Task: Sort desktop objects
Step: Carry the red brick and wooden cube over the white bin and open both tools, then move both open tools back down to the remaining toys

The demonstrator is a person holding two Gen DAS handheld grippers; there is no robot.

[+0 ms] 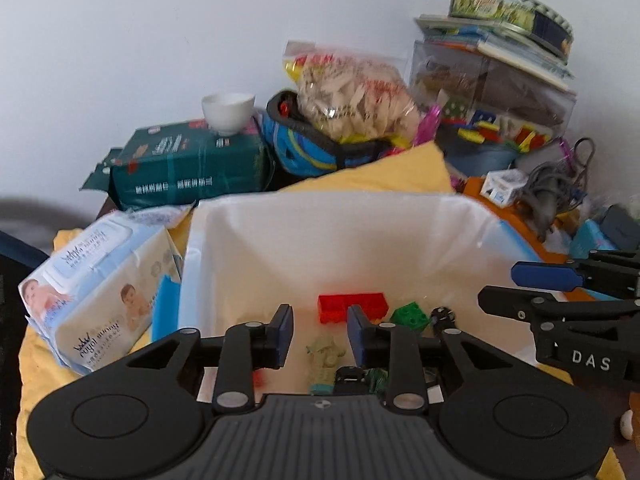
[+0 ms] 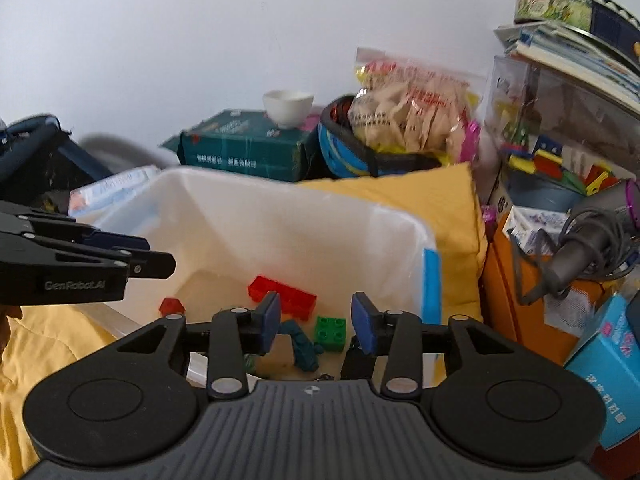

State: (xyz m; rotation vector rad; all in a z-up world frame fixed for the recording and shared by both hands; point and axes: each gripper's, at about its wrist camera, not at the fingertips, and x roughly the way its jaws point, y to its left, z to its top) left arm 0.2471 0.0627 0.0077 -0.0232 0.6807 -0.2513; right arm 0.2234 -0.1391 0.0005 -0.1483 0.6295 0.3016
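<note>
A white translucent bin (image 1: 320, 204) (image 2: 280, 196) stands on a yellow cloth. Toys lie on its floor: a long red brick (image 1: 352, 306) (image 2: 280, 294), a green brick (image 1: 410, 316) (image 2: 330, 332), a pale green figure (image 1: 326, 356), a teal figure (image 2: 304, 346) and a small red piece (image 2: 172, 306). My left gripper (image 1: 320, 332) hangs over the bin, open, with nothing between its blue pads. My right gripper (image 2: 316, 312) hovers beside it over the same bin, also open and empty. Each gripper appears in the other's view: the right gripper (image 1: 540, 288) and the left gripper (image 2: 132, 256).
A wet-wipes pack (image 1: 92, 292) lies left of the bin. Behind it are a green pack (image 1: 188, 164) with a white cup (image 1: 228, 110) on top and a snack bag (image 1: 352, 96). At right are a clear box of blocks (image 2: 560, 152), a round tin (image 1: 508, 8), a grey cable (image 2: 588, 240) and a blue box (image 2: 612, 364).
</note>
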